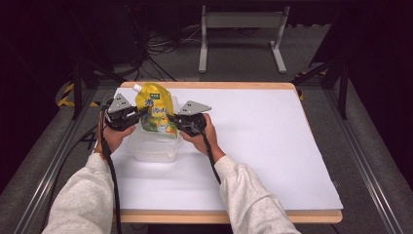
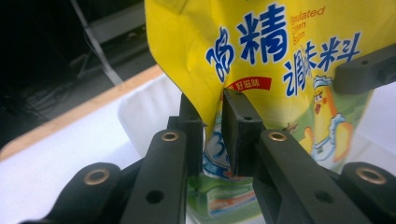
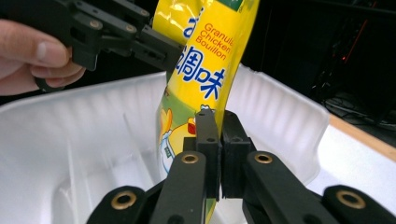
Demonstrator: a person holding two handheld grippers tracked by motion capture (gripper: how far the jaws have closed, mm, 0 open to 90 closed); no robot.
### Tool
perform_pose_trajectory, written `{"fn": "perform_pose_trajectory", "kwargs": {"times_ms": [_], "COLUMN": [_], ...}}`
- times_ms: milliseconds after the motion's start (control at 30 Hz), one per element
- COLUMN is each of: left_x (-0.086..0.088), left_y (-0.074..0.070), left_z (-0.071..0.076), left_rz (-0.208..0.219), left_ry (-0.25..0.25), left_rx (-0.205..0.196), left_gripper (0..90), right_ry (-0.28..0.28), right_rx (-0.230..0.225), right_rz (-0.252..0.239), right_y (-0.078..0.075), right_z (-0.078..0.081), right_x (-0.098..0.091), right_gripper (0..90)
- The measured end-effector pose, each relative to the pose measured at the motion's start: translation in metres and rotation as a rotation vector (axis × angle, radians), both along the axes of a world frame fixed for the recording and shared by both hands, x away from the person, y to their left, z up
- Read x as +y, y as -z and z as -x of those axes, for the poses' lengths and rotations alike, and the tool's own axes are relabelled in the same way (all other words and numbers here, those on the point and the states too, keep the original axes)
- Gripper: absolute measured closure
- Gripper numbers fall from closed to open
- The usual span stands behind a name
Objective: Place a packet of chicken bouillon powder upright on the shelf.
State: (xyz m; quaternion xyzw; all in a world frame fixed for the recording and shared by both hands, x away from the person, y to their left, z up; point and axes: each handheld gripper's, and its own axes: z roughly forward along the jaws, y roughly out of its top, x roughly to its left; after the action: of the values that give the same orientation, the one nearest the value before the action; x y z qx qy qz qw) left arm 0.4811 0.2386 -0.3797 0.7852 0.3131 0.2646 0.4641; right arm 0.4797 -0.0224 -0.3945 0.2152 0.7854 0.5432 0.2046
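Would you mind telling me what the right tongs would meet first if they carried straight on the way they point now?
The right tongs already pinch the yellow bouillon pouch. Straight beyond it stand the left tongs, which grip the pouch's other edge, probably met first, though depth is hard to judge.

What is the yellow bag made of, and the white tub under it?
The yellow pouch looks like thin, glossy plastic film: it creases where the left gripper and right gripper pinch it, and it shines. The white tub seems to be thin, cloudy, see-through plastic with ribbed walls; what kind of plastic is hard to tell.
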Motion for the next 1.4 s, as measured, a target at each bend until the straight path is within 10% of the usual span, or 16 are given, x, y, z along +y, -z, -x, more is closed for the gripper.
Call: {"fn": "perform_pose_trajectory", "kwargs": {"times_ms": [1400], "left_x": [-0.001], "left_y": [0.007], "left_z": [0.017], "left_rz": [-0.004], "left_ry": [-0.062], "left_rx": [0.047], "left_gripper": [76.0], "right_ry": [-0.007], "right_rx": [0.025], "right_rz": [0.059], "right_y": [0.012], "right_z": [0.011], "right_x": [0.001], "right_gripper": [82.2]}}
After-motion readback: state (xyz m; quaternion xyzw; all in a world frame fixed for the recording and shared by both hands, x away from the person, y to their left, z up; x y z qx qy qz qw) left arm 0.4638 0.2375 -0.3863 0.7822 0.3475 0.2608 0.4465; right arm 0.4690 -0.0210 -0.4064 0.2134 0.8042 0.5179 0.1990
